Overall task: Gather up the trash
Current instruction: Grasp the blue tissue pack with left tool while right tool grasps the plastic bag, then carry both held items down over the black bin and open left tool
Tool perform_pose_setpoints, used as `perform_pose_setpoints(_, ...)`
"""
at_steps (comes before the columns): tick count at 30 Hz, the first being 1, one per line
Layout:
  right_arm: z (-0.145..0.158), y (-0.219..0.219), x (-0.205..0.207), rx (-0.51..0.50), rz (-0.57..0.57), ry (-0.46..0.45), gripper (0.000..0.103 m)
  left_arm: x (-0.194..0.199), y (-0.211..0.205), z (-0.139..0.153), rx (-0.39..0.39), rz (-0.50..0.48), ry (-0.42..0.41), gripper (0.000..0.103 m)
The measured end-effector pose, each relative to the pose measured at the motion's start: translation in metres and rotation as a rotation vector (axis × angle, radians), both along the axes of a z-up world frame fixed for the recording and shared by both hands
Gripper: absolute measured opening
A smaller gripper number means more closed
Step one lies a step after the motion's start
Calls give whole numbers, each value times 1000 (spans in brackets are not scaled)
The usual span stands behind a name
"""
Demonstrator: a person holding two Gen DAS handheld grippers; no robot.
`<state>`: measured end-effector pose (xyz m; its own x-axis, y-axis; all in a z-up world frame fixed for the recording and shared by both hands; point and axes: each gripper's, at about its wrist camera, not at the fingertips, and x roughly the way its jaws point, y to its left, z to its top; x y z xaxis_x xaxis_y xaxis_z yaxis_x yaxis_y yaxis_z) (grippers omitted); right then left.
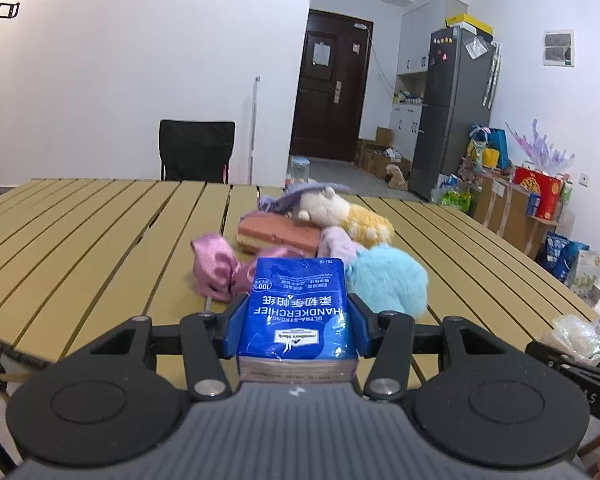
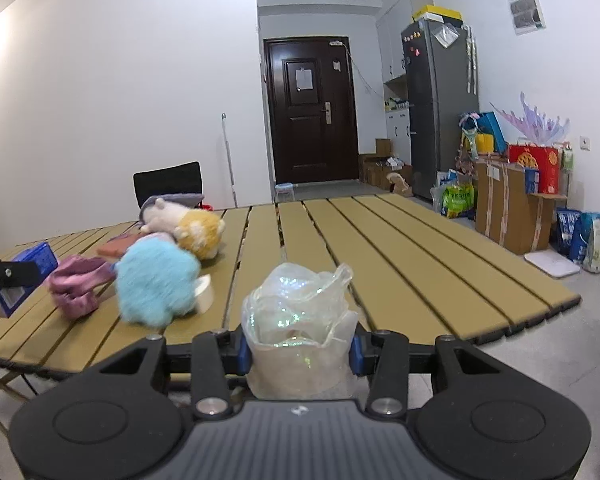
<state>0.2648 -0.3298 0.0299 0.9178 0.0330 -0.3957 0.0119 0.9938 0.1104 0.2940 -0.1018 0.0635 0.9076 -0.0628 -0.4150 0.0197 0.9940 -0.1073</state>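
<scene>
Both hands are loaded right now. My left hand-held gripper (image 1: 296, 320) is clamped on the blue tissue pack (image 1: 298, 312), its blue pads pressing the pack's two sides, and the pack rides clear above the near edge of the slatted table (image 1: 100, 240). My right hand-held gripper (image 2: 298, 348) is clenched on the crumpled clear plastic wrapper (image 2: 300, 320); the film bulges up between the pads and hangs just off the table's near edge.

No bin shows in either view, so I judge the step in hand to be carrying both pieces away to wherever the trash goes. To do it well, I hold both squeezes steady. The wrapper is springy and slick, so I reckon it could creep out if I ease off. The pack is soft, so no more pressure than needed.

The blue fluffy toy (image 2: 156, 284), the pink satin scrunchie (image 1: 216, 268) and the plush hamster (image 2: 188, 228) lie in a cluster close by on the table. I swing clear of them and keep both loads level.
</scene>
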Motion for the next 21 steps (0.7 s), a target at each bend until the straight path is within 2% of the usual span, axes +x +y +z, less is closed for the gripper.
perform_pose_setpoints(11,-21,34,-66,9,18,79,42,-54,14,-4,-6,-44,28,52)
perform_pose_setpoints(21,-32,66,-112,8,65,111,42,-87,33,-14,7,-32,58,52)
